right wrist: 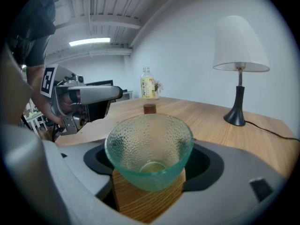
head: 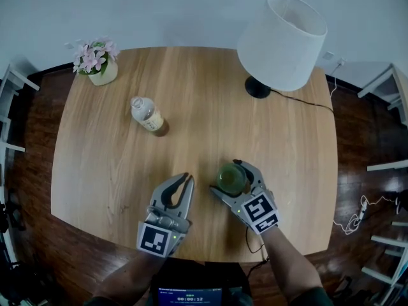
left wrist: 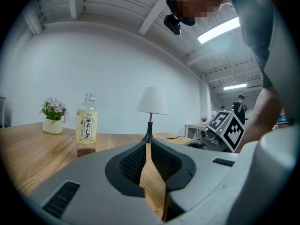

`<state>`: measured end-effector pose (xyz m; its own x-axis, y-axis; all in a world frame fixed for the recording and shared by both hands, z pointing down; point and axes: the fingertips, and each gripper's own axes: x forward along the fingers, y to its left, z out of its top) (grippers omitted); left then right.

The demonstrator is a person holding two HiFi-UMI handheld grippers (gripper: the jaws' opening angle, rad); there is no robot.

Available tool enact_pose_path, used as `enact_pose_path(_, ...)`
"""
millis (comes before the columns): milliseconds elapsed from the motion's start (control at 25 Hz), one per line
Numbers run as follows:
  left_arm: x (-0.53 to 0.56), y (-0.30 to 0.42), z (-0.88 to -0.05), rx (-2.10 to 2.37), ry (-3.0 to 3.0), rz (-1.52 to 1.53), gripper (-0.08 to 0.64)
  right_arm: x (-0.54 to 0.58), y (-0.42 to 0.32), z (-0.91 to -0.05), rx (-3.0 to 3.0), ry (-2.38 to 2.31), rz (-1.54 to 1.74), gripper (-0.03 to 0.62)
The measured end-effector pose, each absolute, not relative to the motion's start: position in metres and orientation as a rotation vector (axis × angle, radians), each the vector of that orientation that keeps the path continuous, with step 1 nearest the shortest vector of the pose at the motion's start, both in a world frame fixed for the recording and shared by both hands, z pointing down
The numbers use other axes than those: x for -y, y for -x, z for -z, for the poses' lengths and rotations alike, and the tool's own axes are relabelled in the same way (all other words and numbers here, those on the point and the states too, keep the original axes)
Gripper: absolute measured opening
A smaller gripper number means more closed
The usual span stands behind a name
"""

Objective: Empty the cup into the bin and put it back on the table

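Observation:
A green pebbled-glass cup [head: 231,178] stands upright on the wooden table [head: 108,164] near its front edge. My right gripper [head: 229,177] is around it, one jaw against each side of the cup. In the right gripper view the cup [right wrist: 149,149] fills the gap between the jaws, with only a pale trace at its bottom. My left gripper [head: 187,178] lies just left of the cup, shut and holding nothing; its tips meet in the left gripper view [left wrist: 147,146]. No bin is in view.
A bottle [head: 148,115] with a little brown drink stands left of centre. At the back left corner is a pot of pink flowers [head: 97,62]. A white-shaded lamp [head: 280,43] stands at the back right, its cable [head: 306,101] running off the right edge.

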<state>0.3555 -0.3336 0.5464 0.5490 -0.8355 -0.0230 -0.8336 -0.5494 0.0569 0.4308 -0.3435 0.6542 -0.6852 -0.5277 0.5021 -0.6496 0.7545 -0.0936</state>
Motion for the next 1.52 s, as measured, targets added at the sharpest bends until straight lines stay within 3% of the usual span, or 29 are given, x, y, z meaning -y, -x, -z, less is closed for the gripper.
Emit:
enact_pose_path(320,0.328,-0.339,-0.507,1.541,-2.722,0.154,0.026,0.345,-0.435,-0.618,2.541,-0.881,-0.276,0.402)
enact_pose_path(1080,0.294,-0.303,-0.336,1.573,-2.853,0.427,0.028,0.331,-0.413,-0.413,2.686,-0.887,-0.104,0.399)
enact_pose_path(1520,0.269,-0.260,-0.290,1.814,-2.841,0.463,0.026,0.317,-0.380,-0.367,2.735,-0.760,-0.018,0.399)
